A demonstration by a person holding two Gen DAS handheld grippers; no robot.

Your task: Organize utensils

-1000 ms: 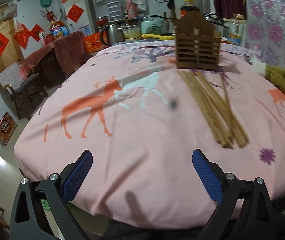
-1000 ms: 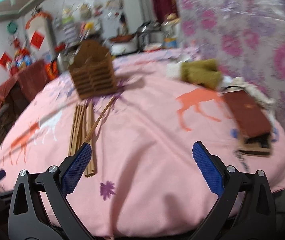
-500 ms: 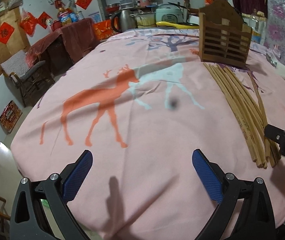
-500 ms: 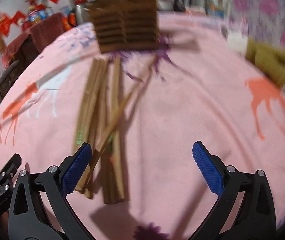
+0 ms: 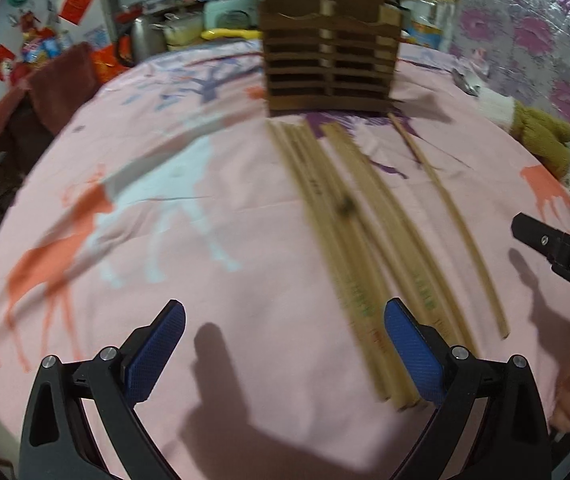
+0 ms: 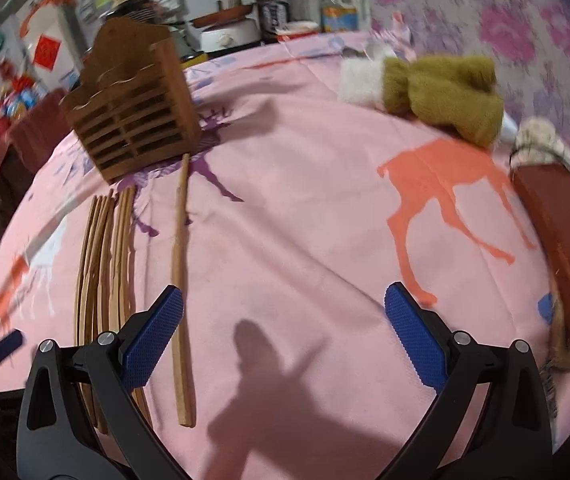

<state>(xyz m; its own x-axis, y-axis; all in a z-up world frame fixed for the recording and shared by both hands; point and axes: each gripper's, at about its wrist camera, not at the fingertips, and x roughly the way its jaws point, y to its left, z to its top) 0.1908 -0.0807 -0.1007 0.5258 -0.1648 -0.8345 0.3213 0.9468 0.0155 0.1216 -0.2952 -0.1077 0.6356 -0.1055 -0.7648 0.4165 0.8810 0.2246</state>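
On the pink surface (image 5: 245, 208), before the wooden holder (image 5: 329, 64): chopsticks (image 5: 349, 248), flat. Your left gripper (image 5: 285, 354), fingers spread, empty, bundle at its right finger; your right gripper (image 6: 285, 340), likewise spread, single chopstick (image 6: 181, 288) beside its left finger.

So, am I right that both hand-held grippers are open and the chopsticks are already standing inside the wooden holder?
Not quite. Both the left hand-held gripper and right hand-held gripper are open, but the chopsticks lie flat on the pink tablecloth in front of the wooden holder, as the right wrist view shows.
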